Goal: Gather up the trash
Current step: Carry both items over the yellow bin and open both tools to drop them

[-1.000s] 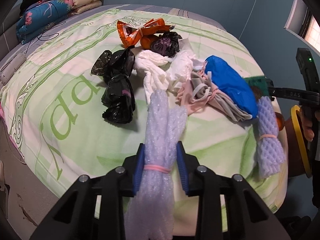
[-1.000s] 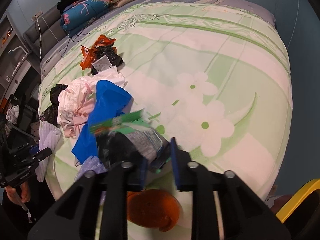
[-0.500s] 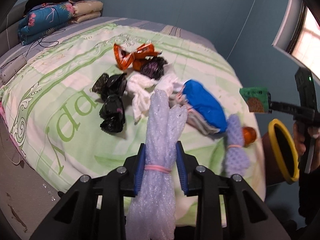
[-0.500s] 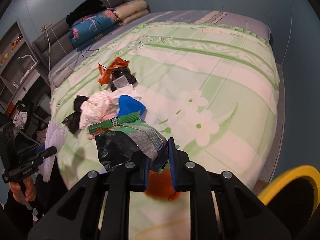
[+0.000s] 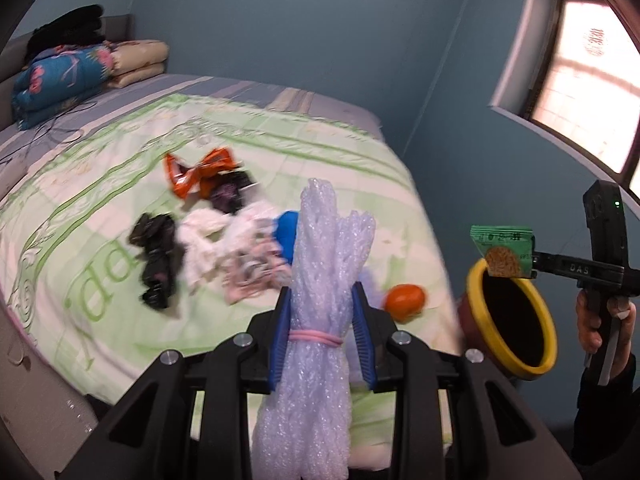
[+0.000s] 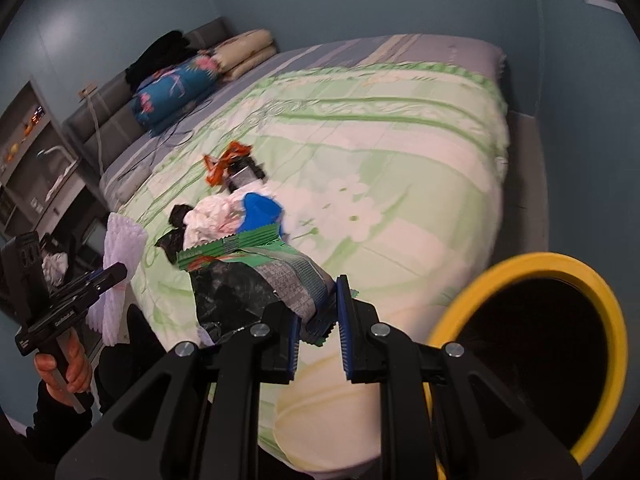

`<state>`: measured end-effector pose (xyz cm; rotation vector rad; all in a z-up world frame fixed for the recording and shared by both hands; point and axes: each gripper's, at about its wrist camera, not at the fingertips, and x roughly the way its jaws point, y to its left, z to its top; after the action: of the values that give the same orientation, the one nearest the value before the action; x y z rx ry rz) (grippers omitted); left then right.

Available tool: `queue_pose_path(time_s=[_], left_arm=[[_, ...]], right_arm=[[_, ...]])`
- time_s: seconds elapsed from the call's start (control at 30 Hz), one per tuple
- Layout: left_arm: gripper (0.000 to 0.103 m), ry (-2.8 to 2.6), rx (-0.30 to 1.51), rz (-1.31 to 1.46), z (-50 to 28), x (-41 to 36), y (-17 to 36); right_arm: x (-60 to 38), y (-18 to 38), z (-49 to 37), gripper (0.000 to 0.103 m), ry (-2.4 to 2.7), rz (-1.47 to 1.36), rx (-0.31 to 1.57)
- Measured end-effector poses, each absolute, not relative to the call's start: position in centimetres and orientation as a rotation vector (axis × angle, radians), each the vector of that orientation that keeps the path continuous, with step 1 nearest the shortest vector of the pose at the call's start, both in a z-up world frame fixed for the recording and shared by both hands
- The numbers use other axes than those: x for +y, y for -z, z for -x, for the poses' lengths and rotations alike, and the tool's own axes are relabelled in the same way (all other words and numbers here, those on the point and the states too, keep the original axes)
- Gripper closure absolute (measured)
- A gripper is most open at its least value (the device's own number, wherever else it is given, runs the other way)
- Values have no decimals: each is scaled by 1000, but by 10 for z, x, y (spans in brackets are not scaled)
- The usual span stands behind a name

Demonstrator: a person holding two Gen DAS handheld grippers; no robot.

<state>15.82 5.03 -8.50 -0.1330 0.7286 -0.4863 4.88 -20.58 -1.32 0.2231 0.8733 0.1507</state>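
My left tongs (image 5: 322,338) squeeze a foam bundle (image 5: 320,280). My right tongs (image 6: 318,334) pinch a green wrapper (image 6: 280,268) beside the yellow-rimmed bin (image 6: 560,268).

The foam net bundle (image 5: 320,320) hid part of the blue bag (image 5: 286,232) behind it, and its lower end ran out of the left wrist view. The pile of trash (image 5: 224,240) on the bed (image 5: 100,280) was smeared by motion blur. The bin (image 6: 532,336) was cut by the right wrist view's edge, its inside too dark to read. The orange object (image 5: 405,298), perhaps a fruit, was blurred.
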Motion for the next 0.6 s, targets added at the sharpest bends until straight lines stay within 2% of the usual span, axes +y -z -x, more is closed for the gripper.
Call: queue_pose_path(time_s=[0.33,0.6], left_arm=[[75,710,708,39,-152,-48,65],[75,863,718,-28,-153,-124,55]], right_arm=[[-275,-24,-3,88,50,-254,809],[-319,-34,23,88,196,-267,762]])
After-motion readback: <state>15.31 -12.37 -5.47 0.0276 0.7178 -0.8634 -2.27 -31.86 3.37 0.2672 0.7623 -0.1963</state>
